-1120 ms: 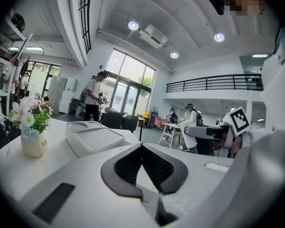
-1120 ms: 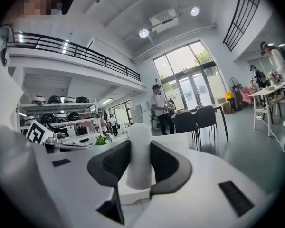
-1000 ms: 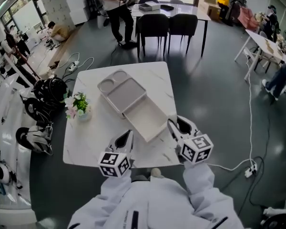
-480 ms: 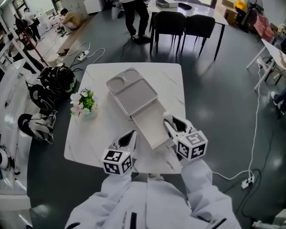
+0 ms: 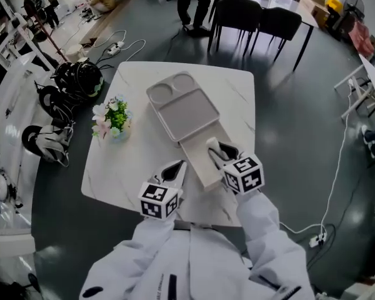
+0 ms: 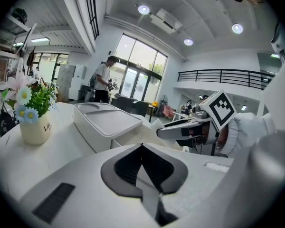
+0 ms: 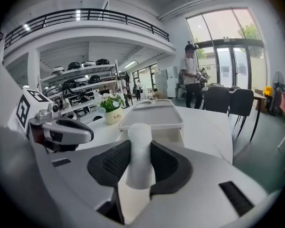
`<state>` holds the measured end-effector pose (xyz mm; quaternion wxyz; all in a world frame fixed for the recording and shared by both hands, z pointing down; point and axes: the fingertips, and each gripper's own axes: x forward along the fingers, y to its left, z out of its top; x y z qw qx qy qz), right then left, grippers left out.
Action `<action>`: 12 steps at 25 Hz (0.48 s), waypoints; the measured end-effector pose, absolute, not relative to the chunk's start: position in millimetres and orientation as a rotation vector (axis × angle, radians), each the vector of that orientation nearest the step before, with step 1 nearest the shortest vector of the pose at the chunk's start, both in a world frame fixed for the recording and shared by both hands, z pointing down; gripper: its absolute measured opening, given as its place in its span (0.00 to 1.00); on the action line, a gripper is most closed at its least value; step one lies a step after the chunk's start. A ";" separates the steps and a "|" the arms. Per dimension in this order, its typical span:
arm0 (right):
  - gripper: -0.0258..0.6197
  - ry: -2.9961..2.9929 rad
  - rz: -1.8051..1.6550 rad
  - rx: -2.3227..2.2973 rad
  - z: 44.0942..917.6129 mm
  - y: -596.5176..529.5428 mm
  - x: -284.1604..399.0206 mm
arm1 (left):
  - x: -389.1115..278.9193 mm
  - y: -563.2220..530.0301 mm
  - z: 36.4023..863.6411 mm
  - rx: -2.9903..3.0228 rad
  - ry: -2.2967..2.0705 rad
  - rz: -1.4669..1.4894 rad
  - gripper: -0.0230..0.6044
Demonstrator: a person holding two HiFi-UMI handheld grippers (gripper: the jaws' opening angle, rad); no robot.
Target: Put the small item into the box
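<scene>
An open white box [image 5: 199,165] lies on the white table [image 5: 131,167], its tray-like lid [image 5: 182,108] folded back on the far side. My right gripper [image 5: 213,150] is shut on a small white cylinder [image 7: 140,137], held upright between its dark pads. Its tips hang over the near part of the open box. In the right gripper view the box [image 7: 167,137] and lid [image 7: 154,118] lie just ahead of the right gripper [image 7: 139,167]. My left gripper [image 5: 175,171] is shut with nothing in it, just left of the box. The left gripper view shows the left gripper [image 6: 143,167], the lid [image 6: 109,122] and the right gripper [image 6: 180,127].
A small pot of flowers [image 5: 114,120] stands at the table's left side. Dark helmets [image 5: 75,80] and cables lie on the floor to the left. Dark chairs [image 5: 256,20] stand beyond the table's far edge. A person stands far back.
My right gripper has carried the white cylinder leftward, from beside the box's right edge to over its open part. The left gripper has stayed beside the box's left edge.
</scene>
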<state>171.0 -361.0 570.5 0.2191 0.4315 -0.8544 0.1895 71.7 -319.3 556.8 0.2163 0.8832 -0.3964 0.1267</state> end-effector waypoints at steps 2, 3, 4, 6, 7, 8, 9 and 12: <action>0.22 -2.325 0.522 1.144 582.9 -364.8 167.0 | 71.6 -322.1 560.9 2.439 -1.099 0.354 0.03; 0.22 -2.309 0.523 1.122 588.4 -365.6 165.0 | 71.5 -322.9 562.3 2.434 -1.099 0.355 0.03; 0.22 -2.295 0.528 1.099 593.5 -365.9 162.6 | 71.3 -323.5 563.8 2.430 -1.099 0.358 0.03; 0.22 -2.275 0.543 1.046 603.9 -365.9 156.2 | 71.7 -325.3 567.2 2.425 -1.097 0.369 0.03; 0.22 -2.264 0.548 1.014 609.3 -365.6 152.8 | 72.4 -326.2 568.9 2.424 -1.094 0.375 0.03; 0.22 -2.250 0.548 0.984 614.7 -365.2 150.0 | 73.3 -326.8 570.4 2.423 -1.092 0.380 0.03; 0.22 -2.231 0.543 0.957 619.8 -364.8 147.7 | 74.0 -327.4 571.6 2.421 -1.090 0.383 0.03; 0.23 -2.178 0.512 0.903 632.7 -366.8 143.9 | 76.3 -329.2 574.4 2.418 -1.085 0.381 0.03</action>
